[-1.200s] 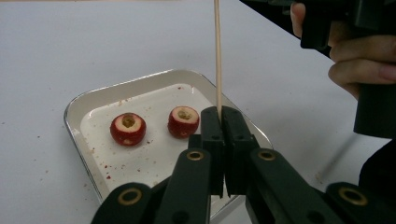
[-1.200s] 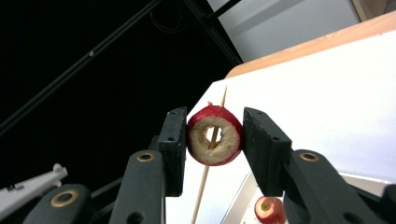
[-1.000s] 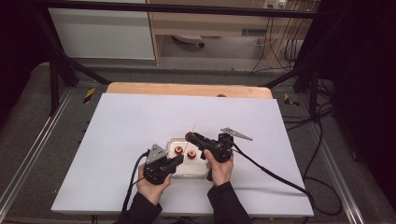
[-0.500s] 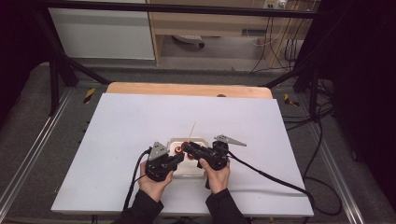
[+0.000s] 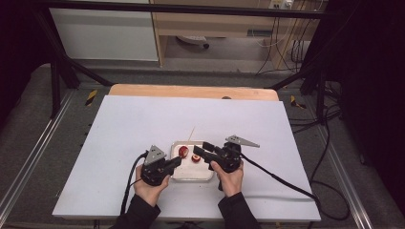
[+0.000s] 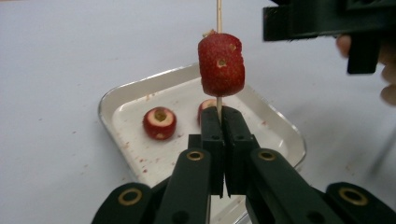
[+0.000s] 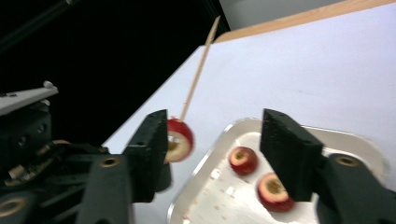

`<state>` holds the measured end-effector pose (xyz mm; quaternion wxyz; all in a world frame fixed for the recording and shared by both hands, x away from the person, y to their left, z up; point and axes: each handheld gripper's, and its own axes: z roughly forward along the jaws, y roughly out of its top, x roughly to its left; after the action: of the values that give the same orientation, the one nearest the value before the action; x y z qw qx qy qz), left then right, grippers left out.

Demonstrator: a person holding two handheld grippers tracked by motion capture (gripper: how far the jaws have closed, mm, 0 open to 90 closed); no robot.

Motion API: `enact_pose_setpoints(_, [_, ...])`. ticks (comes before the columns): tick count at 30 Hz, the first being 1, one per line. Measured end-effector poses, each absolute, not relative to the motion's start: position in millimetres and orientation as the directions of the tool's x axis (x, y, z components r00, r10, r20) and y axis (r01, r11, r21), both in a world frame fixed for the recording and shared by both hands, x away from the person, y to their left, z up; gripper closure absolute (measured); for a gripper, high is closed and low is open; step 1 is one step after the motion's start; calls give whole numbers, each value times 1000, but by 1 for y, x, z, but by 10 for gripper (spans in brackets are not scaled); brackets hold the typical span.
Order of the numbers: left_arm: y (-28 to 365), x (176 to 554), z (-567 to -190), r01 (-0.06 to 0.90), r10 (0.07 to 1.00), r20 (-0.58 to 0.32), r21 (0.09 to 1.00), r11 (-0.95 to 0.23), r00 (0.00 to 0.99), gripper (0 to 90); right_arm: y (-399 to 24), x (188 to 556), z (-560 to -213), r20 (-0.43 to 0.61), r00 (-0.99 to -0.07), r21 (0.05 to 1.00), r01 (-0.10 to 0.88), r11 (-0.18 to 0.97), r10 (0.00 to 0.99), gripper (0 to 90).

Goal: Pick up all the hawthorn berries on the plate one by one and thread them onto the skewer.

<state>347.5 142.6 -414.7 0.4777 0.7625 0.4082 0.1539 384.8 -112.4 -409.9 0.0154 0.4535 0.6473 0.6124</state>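
Observation:
My left gripper [image 6: 221,116] is shut on the lower end of a thin wooden skewer [image 6: 218,14]. One red cored fruit piece [image 6: 221,64] is threaded on the skewer just above the jaws. In the high view this gripper [image 5: 177,161] sits at the left rim of a small metal tray [image 5: 203,175]. My right gripper [image 7: 219,140] has just been opening and its jaws stand apart; the skewered fruit [image 7: 180,139] is beside one pad, not pressed. Two more cored fruit pieces [image 7: 243,160] [image 7: 273,189] lie in the tray [image 7: 355,144].
The tray sits on a white sheet [image 5: 143,124] that covers a wooden table [image 5: 191,90]. Black cables [image 5: 286,183] trail from both grippers toward the near edge and right. Dark frame posts and floor rails flank the table.
The right gripper came in close to the left one, then its jaws spread apart. The fruit piece stays on the skewer. The left gripper kept still and shut.

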Motion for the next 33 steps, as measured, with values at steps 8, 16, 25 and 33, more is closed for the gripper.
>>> enact_pose_setpoints(8, [163, 341, -419, 475, 750, -125, 837, -272, 649, 880, -124, 392, -411, 414, -624, 801, 596, 60, 663, 172])
enact_pose_setpoints(16, [188, 332, -428, 478, 738, -93, 814, -329, 668, 880, -126, 395, -415, 331, -656, 757, 614, 223, 678, 105])
enact_pose_setpoints(25, [209, 327, -436, 495, 731, -93, 792, -357, 676, 879, -114, 407, -404, 231, -702, 678, 613, 406, 673, 96])
enact_pose_setpoints(33, [211, 326, -438, 491, 724, -89, 791, -366, 684, 878, -94, 422, -391, 153, -749, 593, 591, 547, 645, 138])
